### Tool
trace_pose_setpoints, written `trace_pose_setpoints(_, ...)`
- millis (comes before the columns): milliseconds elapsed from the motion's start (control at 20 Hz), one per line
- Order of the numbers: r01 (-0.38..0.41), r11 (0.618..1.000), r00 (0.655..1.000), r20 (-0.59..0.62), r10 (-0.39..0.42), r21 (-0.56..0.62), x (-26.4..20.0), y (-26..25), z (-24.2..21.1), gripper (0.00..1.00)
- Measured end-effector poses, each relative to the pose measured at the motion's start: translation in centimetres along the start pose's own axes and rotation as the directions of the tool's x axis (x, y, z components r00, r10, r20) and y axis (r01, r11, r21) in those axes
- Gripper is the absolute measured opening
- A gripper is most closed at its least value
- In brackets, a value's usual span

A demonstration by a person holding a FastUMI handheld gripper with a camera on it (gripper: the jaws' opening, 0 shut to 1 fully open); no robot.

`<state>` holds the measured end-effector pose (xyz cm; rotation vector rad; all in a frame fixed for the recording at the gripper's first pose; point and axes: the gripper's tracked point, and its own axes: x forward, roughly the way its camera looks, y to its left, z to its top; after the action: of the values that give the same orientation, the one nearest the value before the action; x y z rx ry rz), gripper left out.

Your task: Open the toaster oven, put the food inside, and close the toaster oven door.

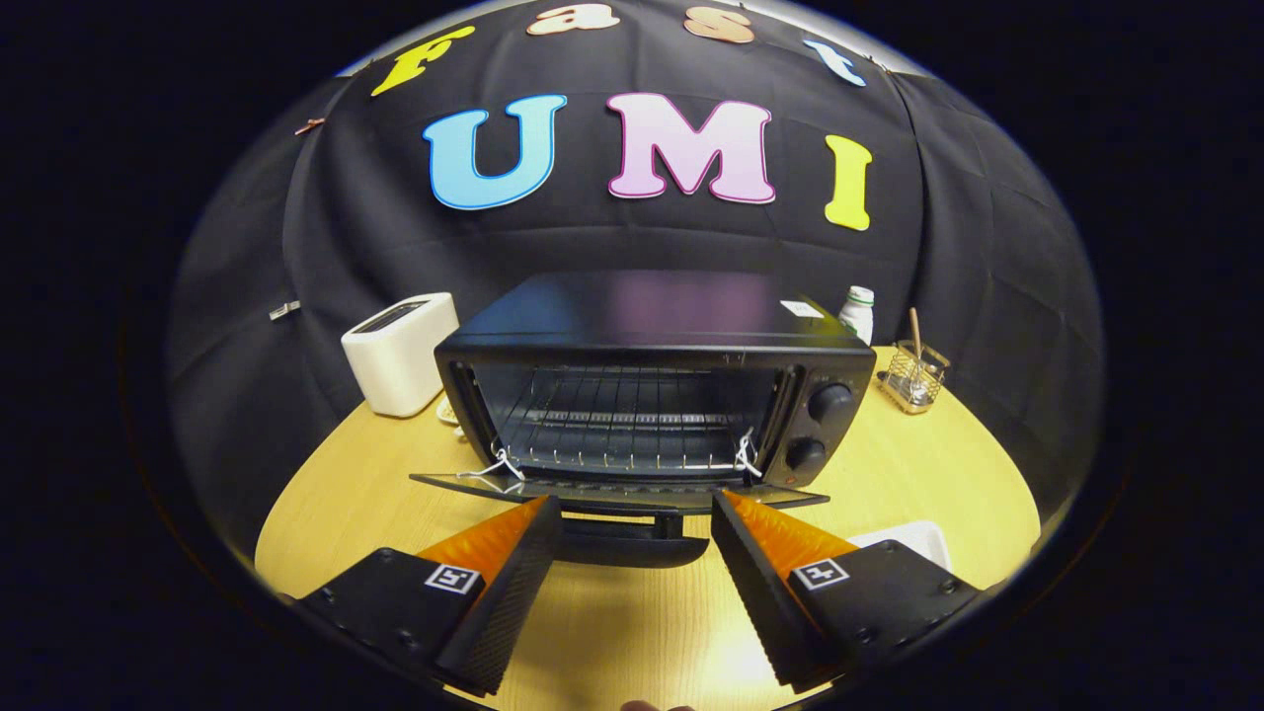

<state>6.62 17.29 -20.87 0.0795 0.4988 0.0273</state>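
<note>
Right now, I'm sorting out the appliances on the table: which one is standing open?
The black toaster oven, just ahead of the open gripper: its door is folded down, baring the rack. The white toaster beside it has no door.

a white toaster (399,353) is set on the round wooden table (918,464), close against the black cloth wall. a white bottle (857,312) and a wire holder (913,376) with a stick are placed further along the wall.

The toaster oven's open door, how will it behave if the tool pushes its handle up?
The black glass-fronted door lies flat open, so it probably swings up stiffly. Its black bar handle sits between the open tool fingers. The door may slam shut.
</note>
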Motion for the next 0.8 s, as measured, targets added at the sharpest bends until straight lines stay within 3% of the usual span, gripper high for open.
trace_pose_setpoints(150, -0.011, 0.998, 0.999, -0.044, 0.008, -0.065, -0.3, 0.2, -2.4, 0.99)
trace_pose_setpoints(400, -0.062, 0.995, 0.984, -0.173, 0.048, -0.076, -0.1, 0.2, -7.3, 0.99)
trace_pose_setpoints(800, -0.119, 0.985, 0.972, -0.216, 0.090, -0.124, -3.4, -2.0, -8.7, 0.99)
